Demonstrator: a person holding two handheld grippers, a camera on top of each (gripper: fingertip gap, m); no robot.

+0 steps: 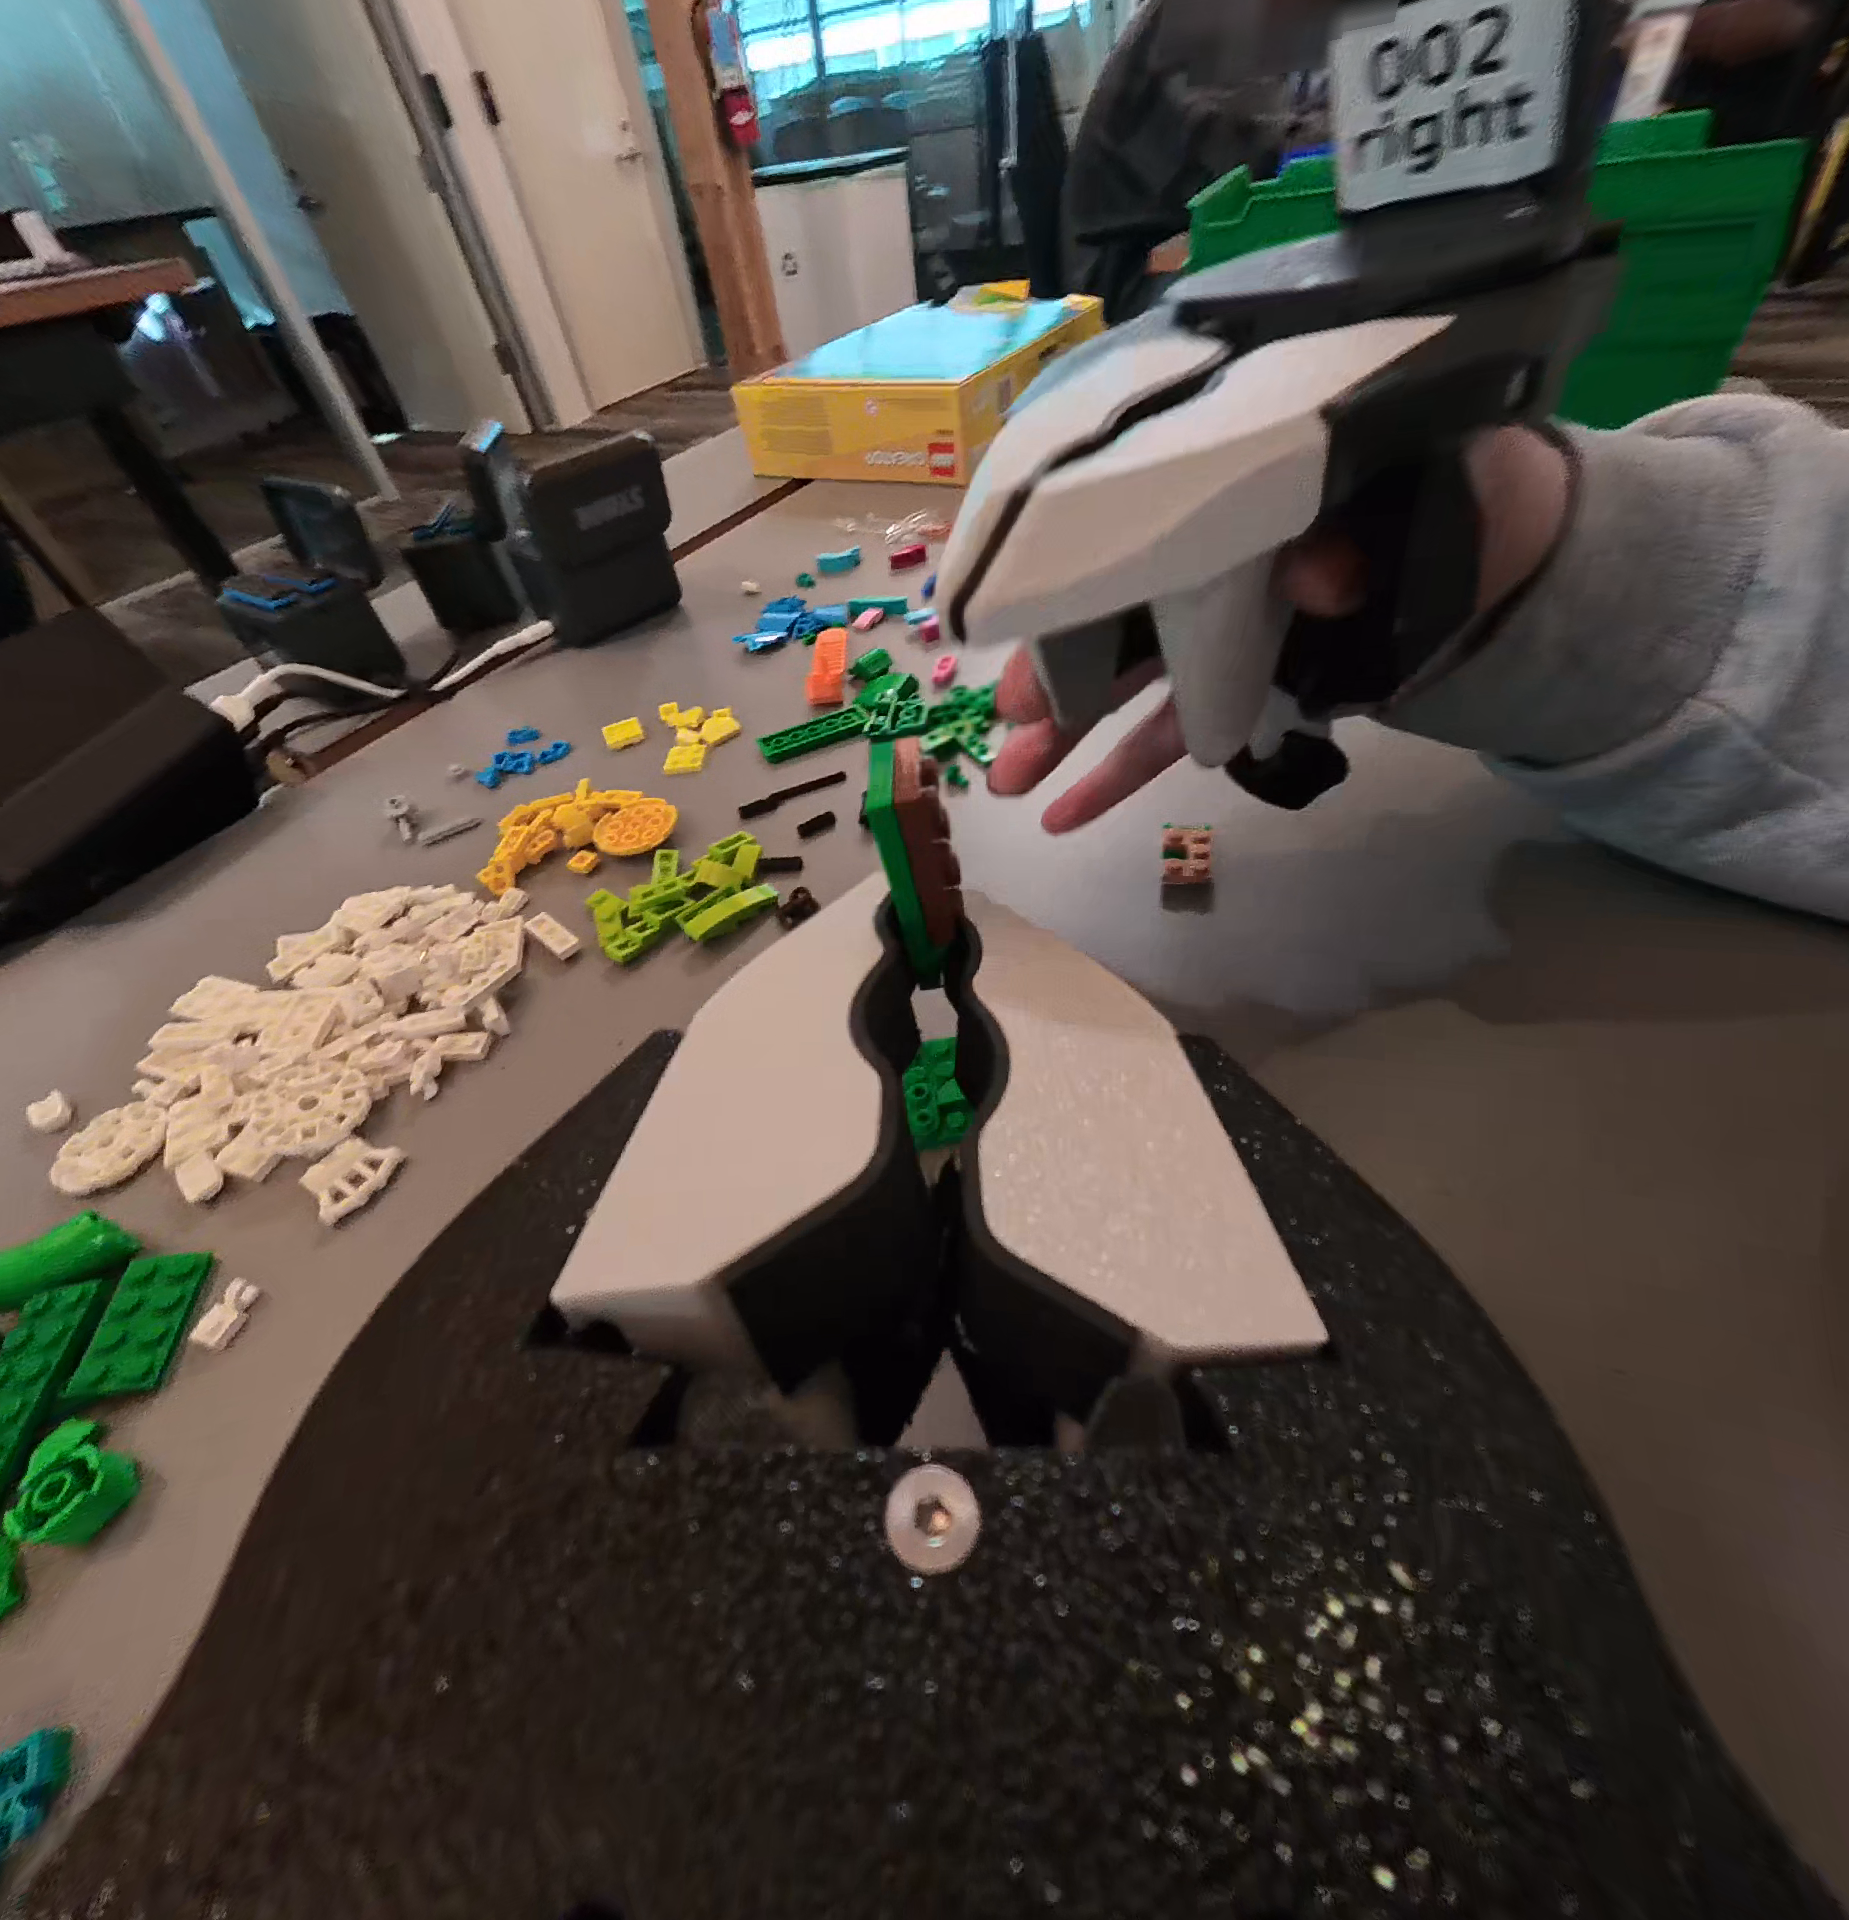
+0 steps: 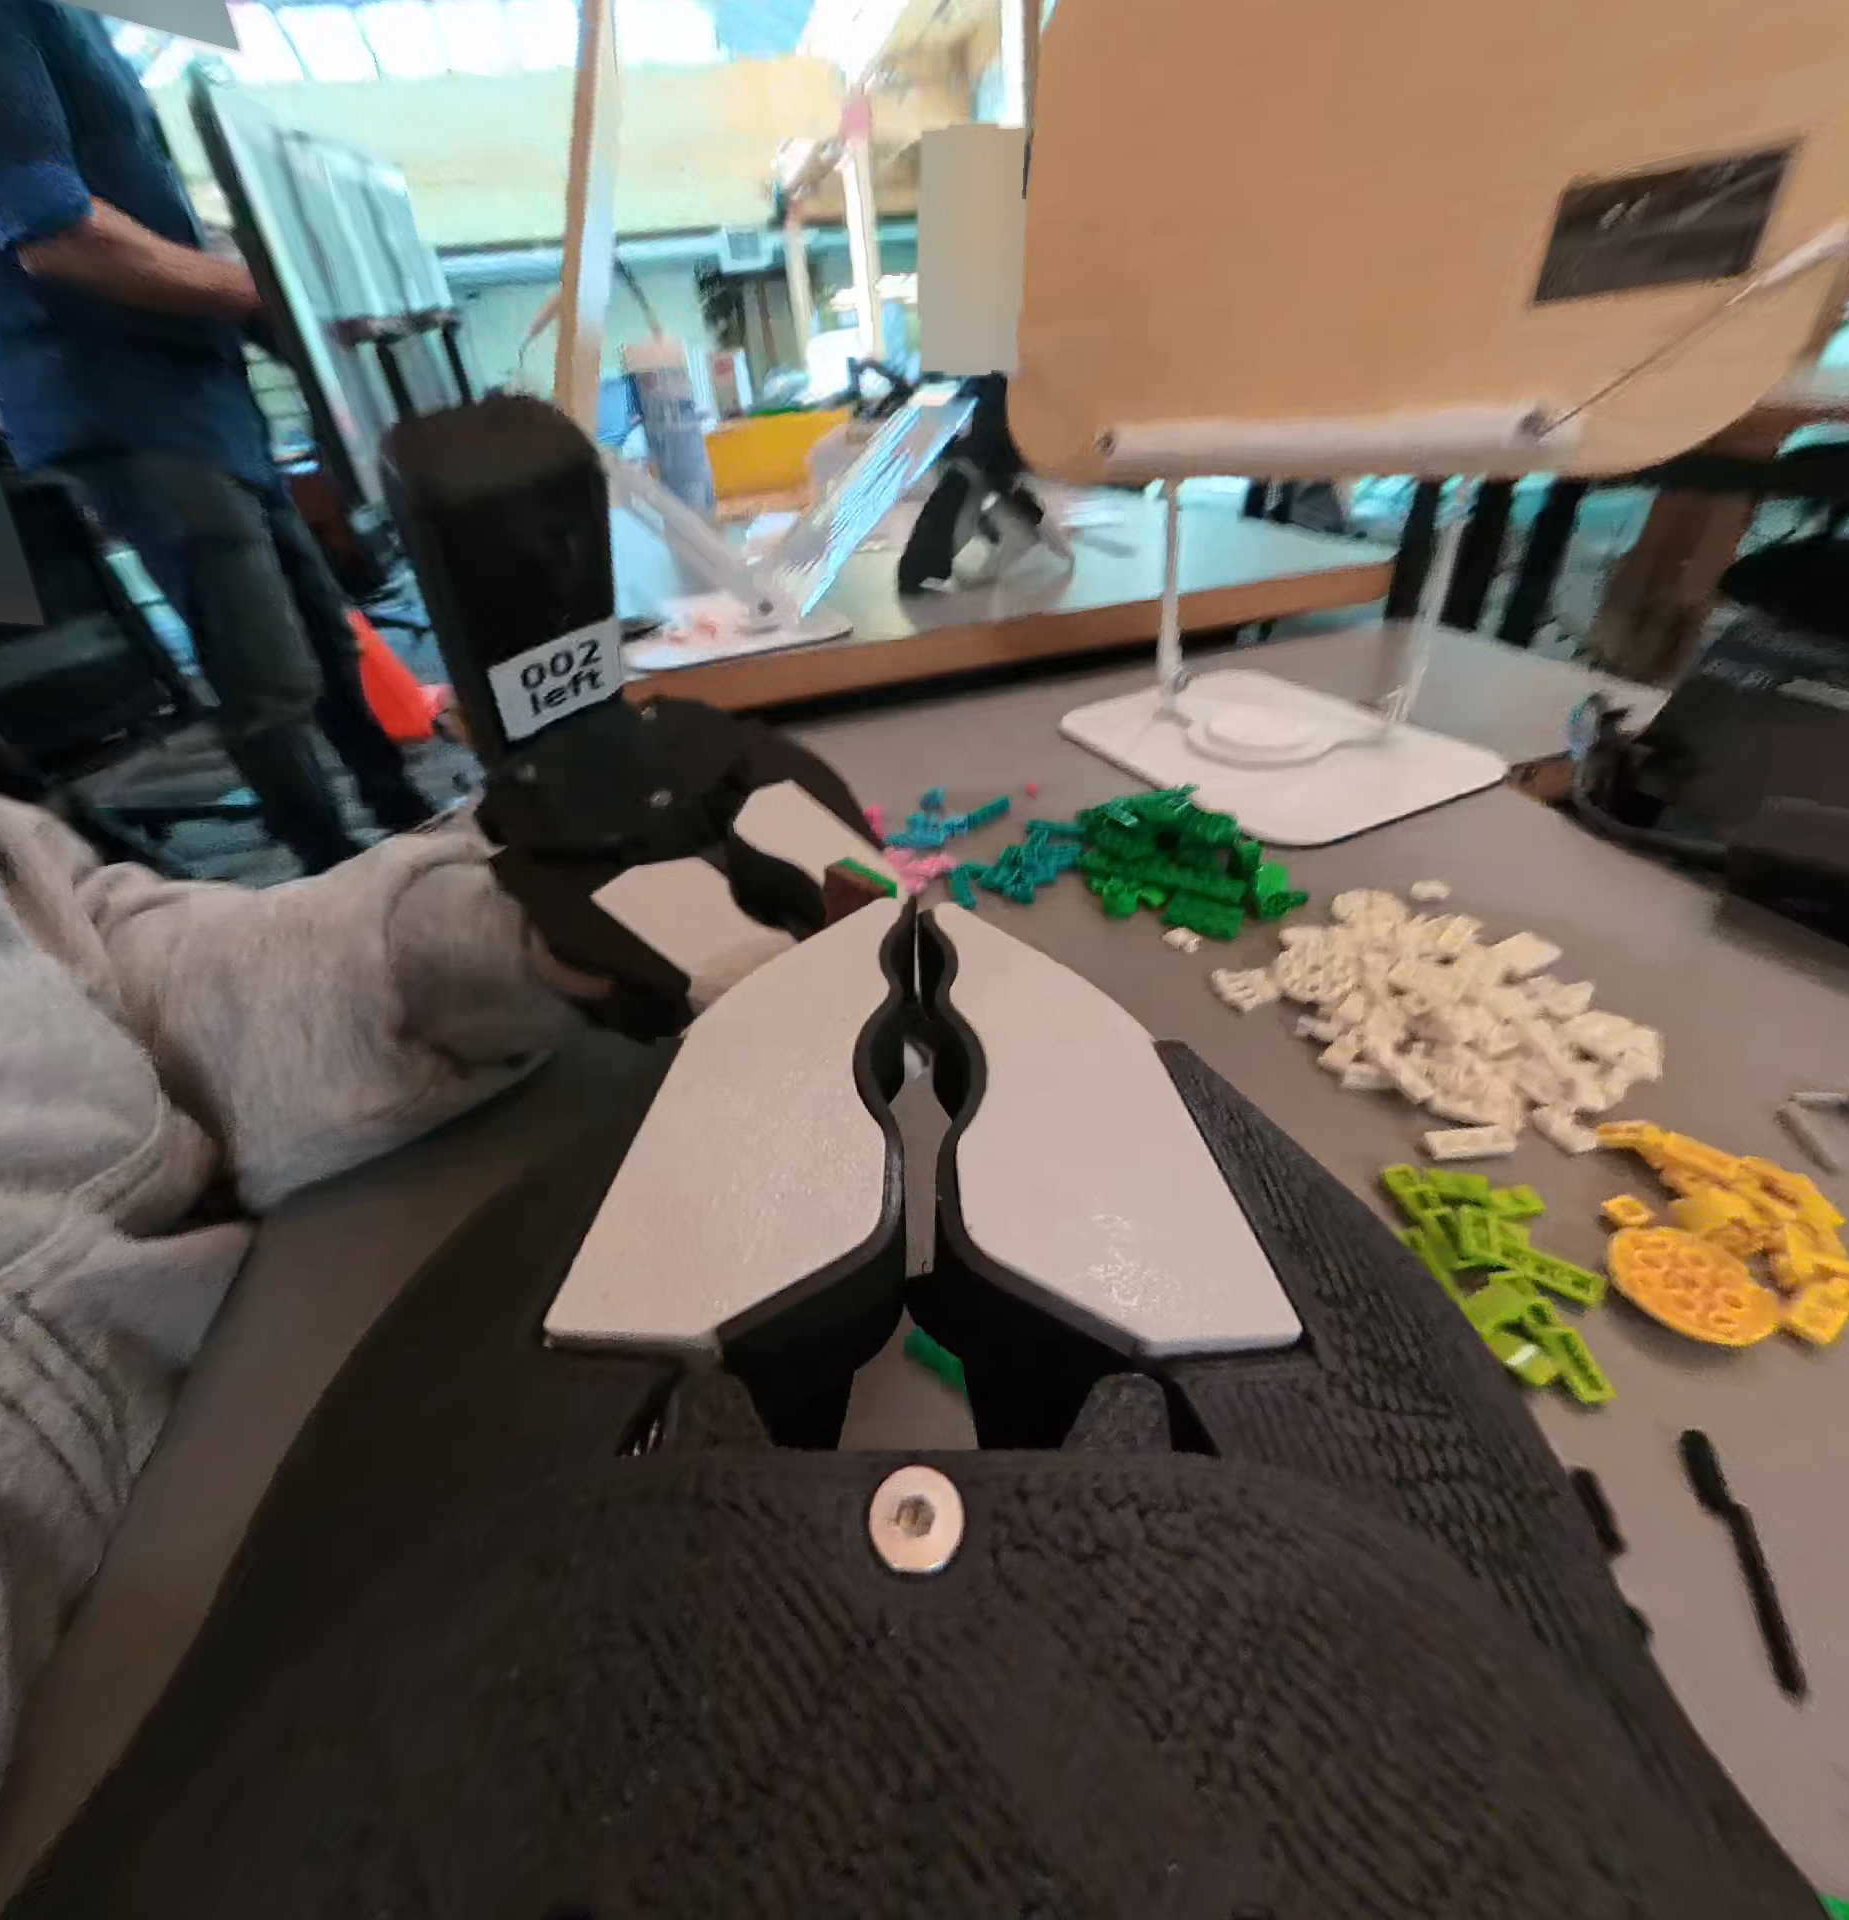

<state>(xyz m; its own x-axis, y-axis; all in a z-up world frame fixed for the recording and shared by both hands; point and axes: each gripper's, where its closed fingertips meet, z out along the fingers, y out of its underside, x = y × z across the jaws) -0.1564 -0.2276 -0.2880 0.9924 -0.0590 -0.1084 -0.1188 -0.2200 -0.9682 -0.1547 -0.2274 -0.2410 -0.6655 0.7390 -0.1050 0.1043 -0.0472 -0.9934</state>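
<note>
My left gripper (image 1: 925, 940) is shut on a green plate with brown pieces stacked on it (image 1: 912, 852), which stands upright out of the fingertips above the grey table (image 1: 1315, 1039). The right wrist view shows this gripper (image 2: 818, 885) at the left with the same green and brown piece (image 2: 858, 879) at its tips. My right gripper (image 2: 915, 927) is shut, and I see nothing between its pads. In the left wrist view it (image 1: 951, 613) hovers above and beyond the plate, not touching it. A small brown and green block (image 1: 1187, 854) sits on the table to the right.
Sorted piles of small bricks lie on the table: white (image 1: 307, 1039), yellow (image 1: 587, 826), lime (image 1: 681, 894), green (image 1: 899, 717), blue (image 1: 785, 623). A yellow box (image 1: 899, 416) and black chargers (image 1: 587, 540) stand at the back. A white stand base (image 2: 1284, 748) stands far right.
</note>
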